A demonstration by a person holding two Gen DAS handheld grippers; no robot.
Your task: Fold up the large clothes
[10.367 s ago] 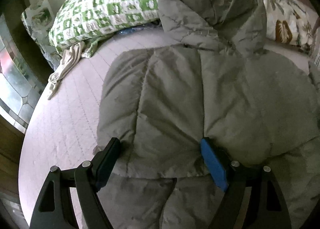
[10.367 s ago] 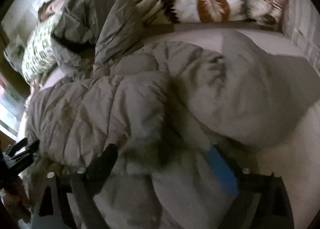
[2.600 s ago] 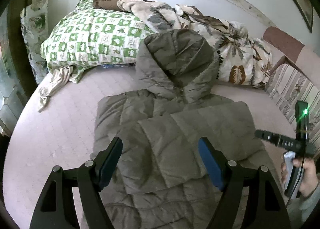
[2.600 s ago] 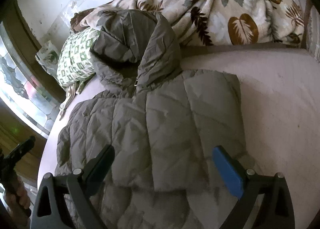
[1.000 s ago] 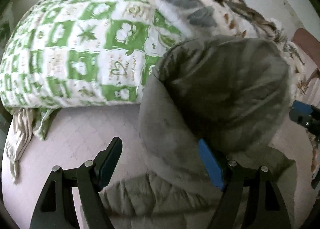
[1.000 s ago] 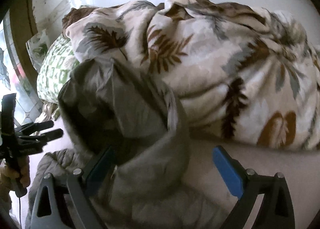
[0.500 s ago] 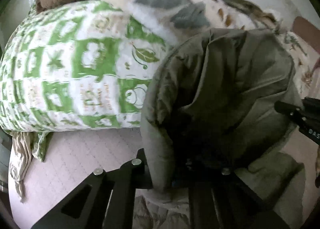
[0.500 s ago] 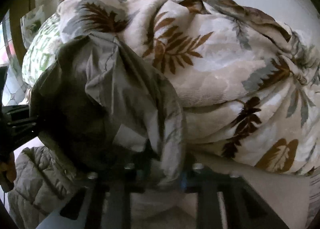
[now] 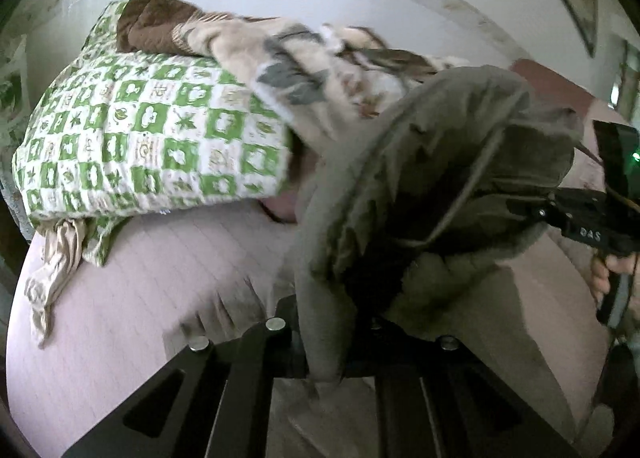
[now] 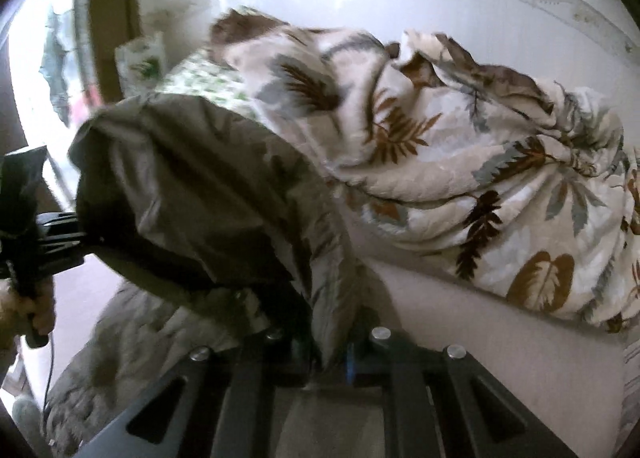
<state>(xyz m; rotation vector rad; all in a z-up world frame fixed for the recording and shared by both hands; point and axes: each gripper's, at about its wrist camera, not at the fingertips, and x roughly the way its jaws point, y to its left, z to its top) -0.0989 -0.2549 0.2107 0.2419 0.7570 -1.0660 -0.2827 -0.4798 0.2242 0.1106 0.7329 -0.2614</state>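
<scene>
Here the hood of the grey padded jacket is held up above the pink bed. It is gripped from both sides. The left gripper is clamped on the hood's edge at about 6 o'clock in the left wrist view, and the right gripper is clamped on the opposite edge, at 6 o'clock in its own view. The hood is stretched between them, so its long axis is laid from one gripper to the other, with the dark opening turned down. The jacket's body is seen at 7 o'clock in the right view, lying on the bed. A green checked pillow is seen at 10 o'clock and a leaf-print quilt at 2 o'clock.
</scene>
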